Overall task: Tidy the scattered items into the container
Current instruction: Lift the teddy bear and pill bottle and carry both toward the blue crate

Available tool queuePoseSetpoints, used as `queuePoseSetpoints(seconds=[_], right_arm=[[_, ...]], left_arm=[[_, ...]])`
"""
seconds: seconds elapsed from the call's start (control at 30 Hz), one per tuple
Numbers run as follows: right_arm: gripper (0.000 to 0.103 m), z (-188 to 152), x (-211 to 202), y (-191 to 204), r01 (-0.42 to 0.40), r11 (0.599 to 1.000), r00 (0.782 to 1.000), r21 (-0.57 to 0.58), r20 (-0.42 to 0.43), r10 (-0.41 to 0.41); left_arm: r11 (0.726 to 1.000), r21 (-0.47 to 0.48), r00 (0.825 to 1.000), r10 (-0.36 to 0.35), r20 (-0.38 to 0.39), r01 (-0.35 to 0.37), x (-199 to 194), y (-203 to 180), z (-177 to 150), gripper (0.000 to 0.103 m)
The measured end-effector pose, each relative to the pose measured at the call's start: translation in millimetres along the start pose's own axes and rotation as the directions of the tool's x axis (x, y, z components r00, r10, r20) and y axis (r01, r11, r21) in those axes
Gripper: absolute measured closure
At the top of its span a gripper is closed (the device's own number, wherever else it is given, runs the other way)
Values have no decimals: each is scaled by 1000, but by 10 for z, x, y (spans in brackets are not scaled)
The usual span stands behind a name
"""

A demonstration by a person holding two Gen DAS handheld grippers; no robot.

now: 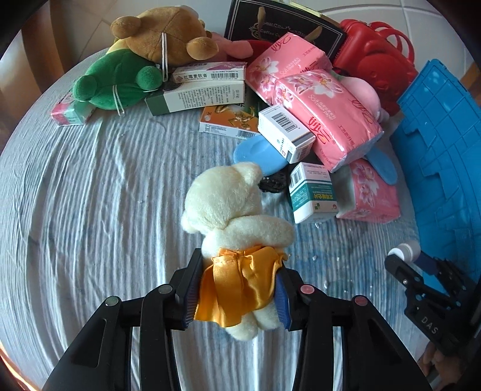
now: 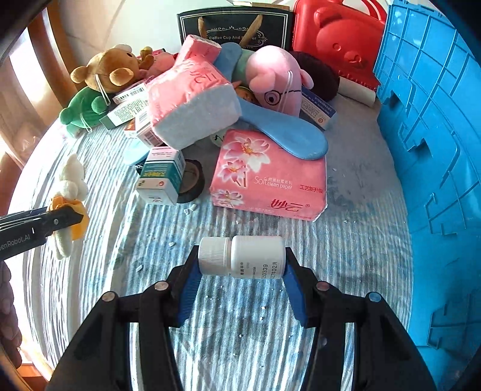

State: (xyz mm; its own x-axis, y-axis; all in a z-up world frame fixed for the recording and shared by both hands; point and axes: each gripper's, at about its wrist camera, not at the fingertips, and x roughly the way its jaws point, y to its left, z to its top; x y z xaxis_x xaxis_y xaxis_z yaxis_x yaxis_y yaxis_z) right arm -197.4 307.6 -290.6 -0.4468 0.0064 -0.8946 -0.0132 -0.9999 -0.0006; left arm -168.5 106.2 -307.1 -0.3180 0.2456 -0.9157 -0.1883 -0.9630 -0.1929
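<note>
My left gripper [image 1: 237, 288] is shut on a cream plush bear [image 1: 228, 207] in an orange satin dress, gripping it at the waist; the bear also shows at the left of the right wrist view [image 2: 70, 186]. My right gripper [image 2: 242, 272] is shut on a white pill bottle [image 2: 243, 255], held sideways with its cap to the left, above the striped tablecloth [image 2: 240, 315]. The right gripper also shows at the right edge of the left wrist view [image 1: 421, 270]. The blue plastic crate [image 2: 436, 150] stands at the right, its ribbed wall close to the right gripper.
A pile lies at the back of the table: pink tissue packs [image 2: 270, 177], medicine boxes [image 1: 195, 96], a brown bear [image 1: 168, 33], a green plush [image 1: 117, 81], a pink plush [image 2: 276, 78], a blue paddle [image 2: 285, 132], black tape [image 2: 192, 180]. A red case [image 2: 336, 39] and a black bag [image 2: 234, 27] stand behind.
</note>
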Motion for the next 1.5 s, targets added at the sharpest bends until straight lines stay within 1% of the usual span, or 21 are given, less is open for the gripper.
queuePoseSetpoints(seconds=[0.03,0.07,0.1,0.17,0.2,0.27,0.3,0.37,0.6,0.73,0.97,1.17,1.37,1.5], right_arm=[[53,-2,-51,24,-2,1000,1000,-3,5,2],[53,3,-101,45,-4,1000,1000,-5,11,4],[53,-6,-159,70,-7,1000,1000,-9,17,7],[53,1,-244,119,-12,1000,1000,-23,26,13],[53,-3,-290,155,-13,999,999,-34,30,14],[53,-18,-382,226,-17,998,999,-58,38,19],[53,-21,-430,253,-18,998,999,-66,42,21],[53,-22,-520,294,-23,997,998,-73,52,27],[53,-39,-771,433,-63,995,995,-75,67,68],[53,-40,-941,551,-67,992,993,-109,94,78],[53,19,-1339,748,-102,984,979,-146,162,125],[53,37,-1668,898,-140,973,962,-184,207,178],[53,43,-1963,889,-164,964,945,-208,247,214],[53,69,-2119,820,-167,965,937,-204,272,219]], left_arm=[[1000,0,1000,0,5,0,-40,28,3,62],[1000,1,1000,0,10,0,-74,190,93,62],[1000,-1,1000,1,17,-1,-143,227,96,62],[1000,-10,999,0,38,0,-201,277,18,62],[1000,-19,999,-2,47,3,-311,289,-8,62],[999,-39,998,-9,64,12,-406,351,11,62],[999,-47,997,-11,73,14,-419,440,56,62],[998,-60,996,-8,88,13,-552,498,33,62],[996,-85,993,2,118,8,-913,681,-50,62],[995,-95,991,17,136,-4,-1137,773,-101,62],[995,-92,982,53,183,-36,-1541,810,-102,62],[996,-80,968,64,241,-46,-1854,766,-21,62],[996,-66,954,73,291,-56,-2133,694,77,62],[996,-66,947,72,312,-54,-2256,664,139,62]])
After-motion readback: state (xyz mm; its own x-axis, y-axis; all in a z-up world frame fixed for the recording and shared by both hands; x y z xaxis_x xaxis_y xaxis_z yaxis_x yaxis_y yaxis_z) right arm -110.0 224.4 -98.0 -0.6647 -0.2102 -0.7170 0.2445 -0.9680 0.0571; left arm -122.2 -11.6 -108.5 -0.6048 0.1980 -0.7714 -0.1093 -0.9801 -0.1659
